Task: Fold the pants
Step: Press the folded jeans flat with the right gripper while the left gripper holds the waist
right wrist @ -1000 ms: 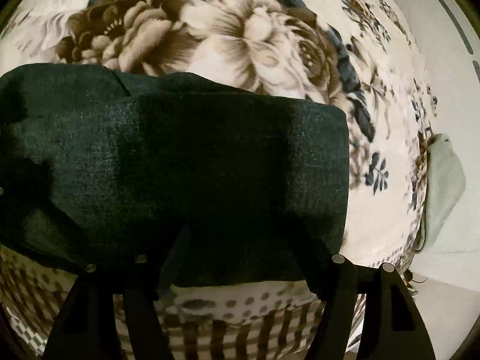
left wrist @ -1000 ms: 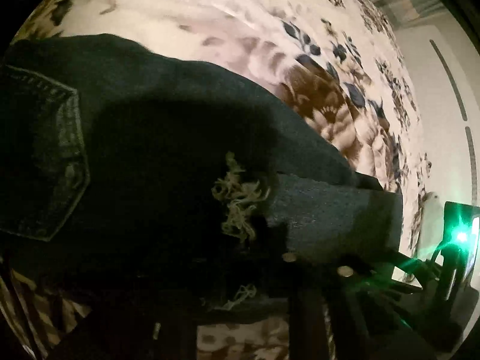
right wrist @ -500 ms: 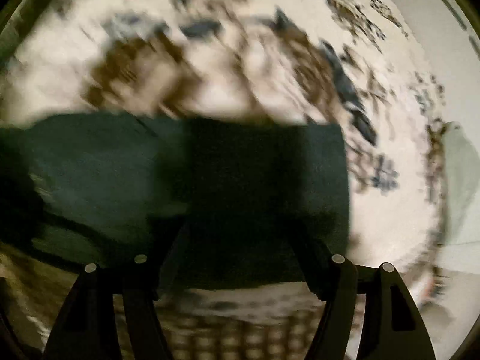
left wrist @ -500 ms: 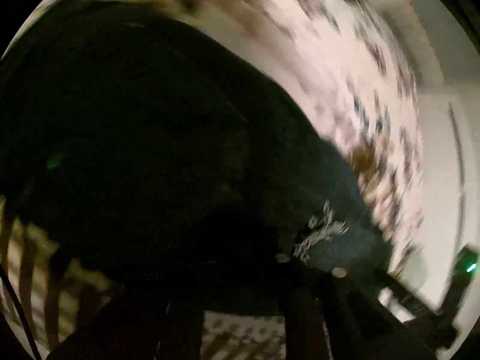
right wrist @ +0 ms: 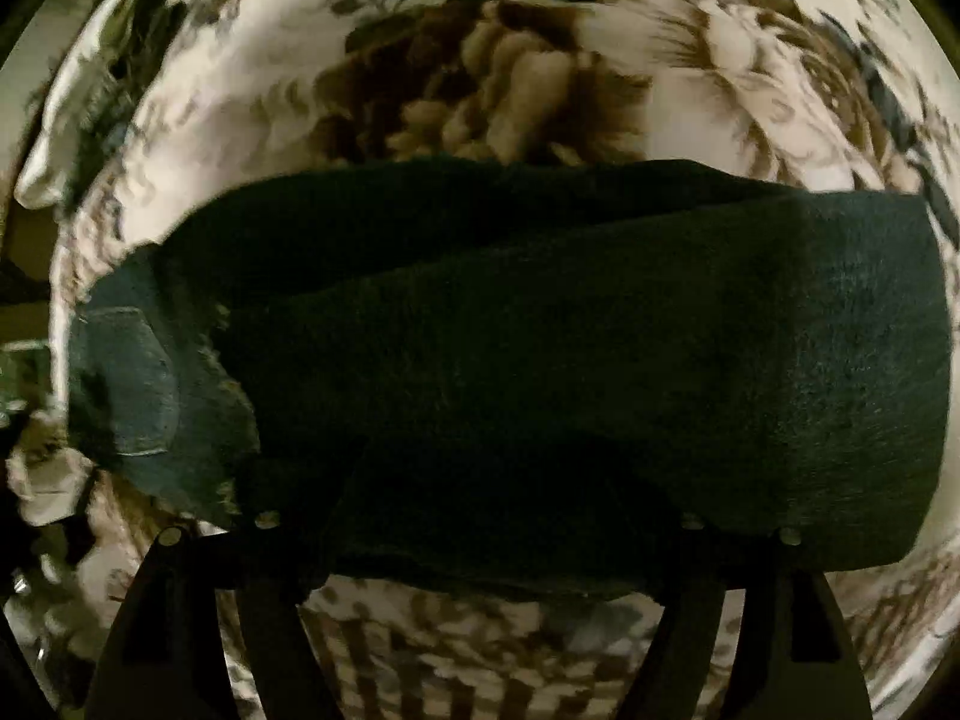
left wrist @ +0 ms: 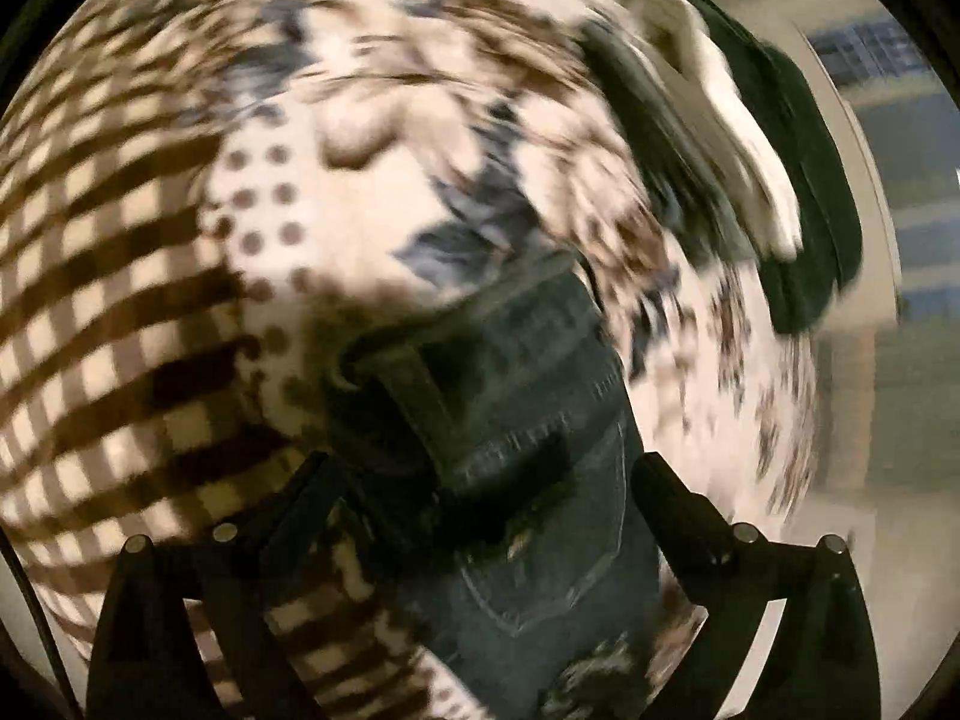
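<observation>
The bed point(right wrist: 750, 90), covered with a floral spread that gives way to a checked border, carries everything in view. The pants point(right wrist: 570, 360), dark denim, lie on the spread already doubled into a long band, with the flowers beyond them and the checked border on the near side. At one end of the pants a lighter panel with a stitched back pocket point(right wrist: 129, 384) is exposed; in the left wrist view the same pocketed end point(left wrist: 540, 450) is seen, blurred, with the frayed hem just below it. Away from the pants, at the edge of the bed, a pile of dark green and white laundry point(left wrist: 738, 138) is noted.

The left gripper point(left wrist: 480, 534) has just been opening; its fingers stand wide on either side of the pocketed end, and no cloth is pinched. The right gripper point(right wrist: 486, 546) has also just been opening; its fingers are spread over the near edge of the pants, and no pinch is seen, though the tips are lost in shadow.

The denim is judged soft yet fairly heavy and thick, not slippery, not fragile; stacked layers are expected to hold a crease but to sag if lifted singly. It is best gripped at the two corners of one short end, through all layers together.
</observation>
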The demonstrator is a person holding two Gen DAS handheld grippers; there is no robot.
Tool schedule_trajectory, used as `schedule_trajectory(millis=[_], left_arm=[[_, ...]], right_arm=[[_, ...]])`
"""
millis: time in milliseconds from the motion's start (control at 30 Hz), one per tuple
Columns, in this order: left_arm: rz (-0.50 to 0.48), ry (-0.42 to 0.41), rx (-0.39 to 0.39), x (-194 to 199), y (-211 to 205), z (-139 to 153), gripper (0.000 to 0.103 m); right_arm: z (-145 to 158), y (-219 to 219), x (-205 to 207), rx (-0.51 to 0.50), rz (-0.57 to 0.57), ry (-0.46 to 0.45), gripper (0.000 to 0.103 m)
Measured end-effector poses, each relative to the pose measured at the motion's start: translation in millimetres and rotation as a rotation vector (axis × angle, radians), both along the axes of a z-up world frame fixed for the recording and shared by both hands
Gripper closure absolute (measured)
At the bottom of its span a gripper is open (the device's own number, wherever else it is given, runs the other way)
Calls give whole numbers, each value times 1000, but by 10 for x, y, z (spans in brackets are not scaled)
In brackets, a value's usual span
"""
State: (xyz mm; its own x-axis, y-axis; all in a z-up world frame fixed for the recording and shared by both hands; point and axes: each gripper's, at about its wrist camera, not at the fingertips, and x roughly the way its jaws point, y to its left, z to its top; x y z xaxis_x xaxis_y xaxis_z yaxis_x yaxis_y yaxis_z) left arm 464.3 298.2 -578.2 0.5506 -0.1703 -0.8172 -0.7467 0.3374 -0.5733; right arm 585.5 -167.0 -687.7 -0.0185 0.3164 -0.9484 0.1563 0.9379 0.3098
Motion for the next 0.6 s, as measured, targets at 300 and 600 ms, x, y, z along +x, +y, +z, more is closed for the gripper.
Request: schedule_trajectory(millis=[300,600], left_arm=[[128,83,-24,-81,-55,-204,4],[135,136,-34,-102,-165,-446,4]], right_arm=[[256,-995,43,46,-199,-104,24],[79,-1503,-36,99,-253,-85,25]])
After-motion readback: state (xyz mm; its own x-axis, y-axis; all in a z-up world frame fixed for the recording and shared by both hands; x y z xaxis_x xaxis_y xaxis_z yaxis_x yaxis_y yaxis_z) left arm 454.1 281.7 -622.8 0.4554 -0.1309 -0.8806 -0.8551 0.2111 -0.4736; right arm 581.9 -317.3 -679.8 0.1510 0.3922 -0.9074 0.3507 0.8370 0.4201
